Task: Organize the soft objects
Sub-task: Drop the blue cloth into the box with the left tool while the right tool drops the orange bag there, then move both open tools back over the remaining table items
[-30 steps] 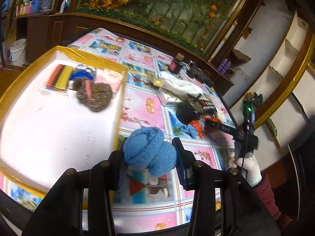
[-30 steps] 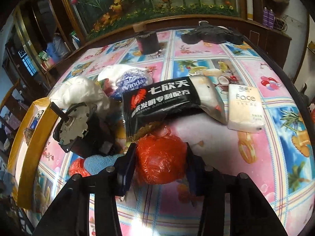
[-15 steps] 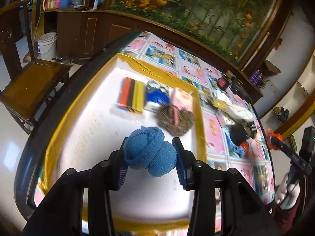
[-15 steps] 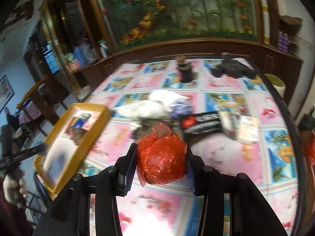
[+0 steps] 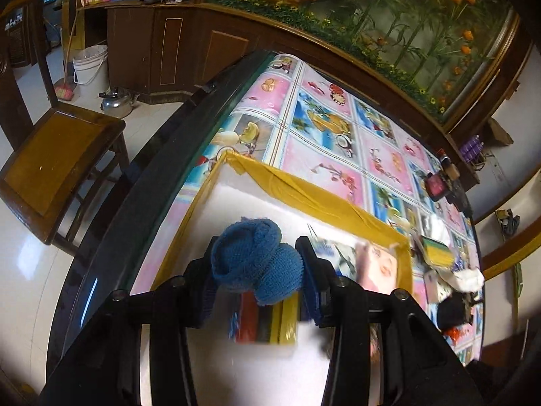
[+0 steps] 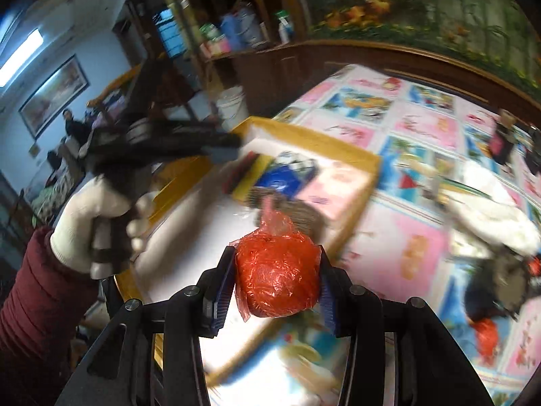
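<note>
My left gripper (image 5: 258,270) is shut on a blue knitted sock ball (image 5: 257,262) and hangs over the white tray with yellow taped rim (image 5: 304,193). Beneath it in the tray lie a red, black and yellow striped pack (image 5: 267,321) and a pink packet (image 5: 378,264). My right gripper (image 6: 275,275) is shut on a red plastic-wrapped ball (image 6: 277,274) above the tray (image 6: 321,138). In the right wrist view a white-gloved hand (image 6: 91,223) holds the left gripper (image 6: 223,149) at the tray's far left side. A brown knitted item (image 6: 301,213) lies behind the red ball.
A pile of white cloth (image 6: 490,216), a black object (image 6: 490,287) and another red bag (image 6: 487,335) lies on the fruit-print tablecloth (image 5: 321,128) right of the tray. A wooden chair (image 5: 57,149) and white bucket (image 5: 89,67) stand beyond the table's edge.
Both grippers swung left with their loads. The left one moved from the table's middle to over the tray's far part. The right one lifted off the pile and came above the tray.
</note>
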